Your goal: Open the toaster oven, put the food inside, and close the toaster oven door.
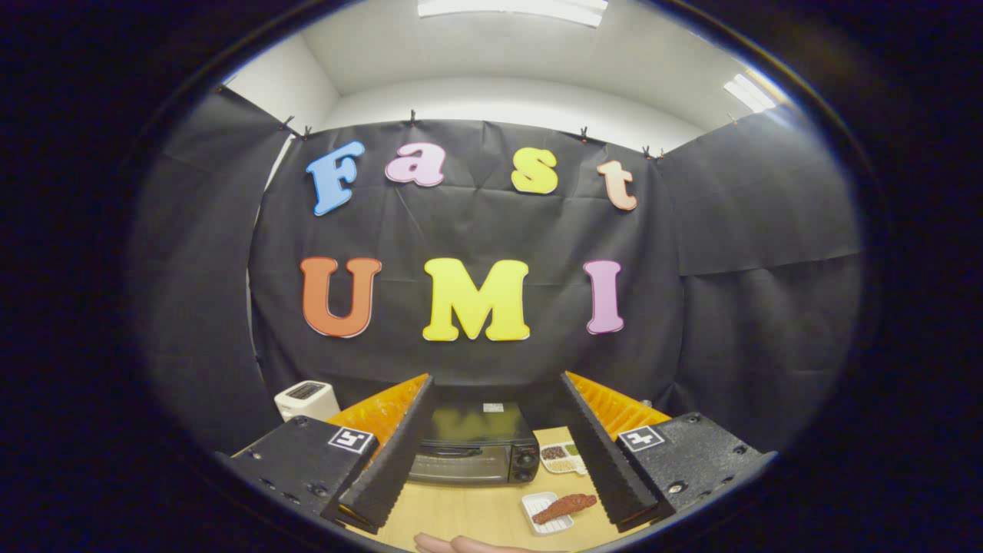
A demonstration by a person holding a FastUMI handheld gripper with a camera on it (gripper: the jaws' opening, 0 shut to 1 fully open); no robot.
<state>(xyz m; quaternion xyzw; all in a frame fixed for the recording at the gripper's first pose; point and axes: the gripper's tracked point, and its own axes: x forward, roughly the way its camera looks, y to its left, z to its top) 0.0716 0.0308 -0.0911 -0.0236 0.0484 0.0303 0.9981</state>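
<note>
A staged recording booth, not a home kitchen: black cloth (476, 230) clipped up as walls beneath office ceiling lights (511, 8). A toaster oven (472, 453) sits on a wooden table (468, 514).

Toaster oven (472, 453) sides behind the fingers (392, 453); small dish (564, 458) contents too small to tell.

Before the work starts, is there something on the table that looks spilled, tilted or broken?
Nothing stands out. The toaster oven stands upright with its door shut. The food lies on its small white tray, which lies at an angle to the oven. The gripper is open, and its fingers hold nothing.
</note>
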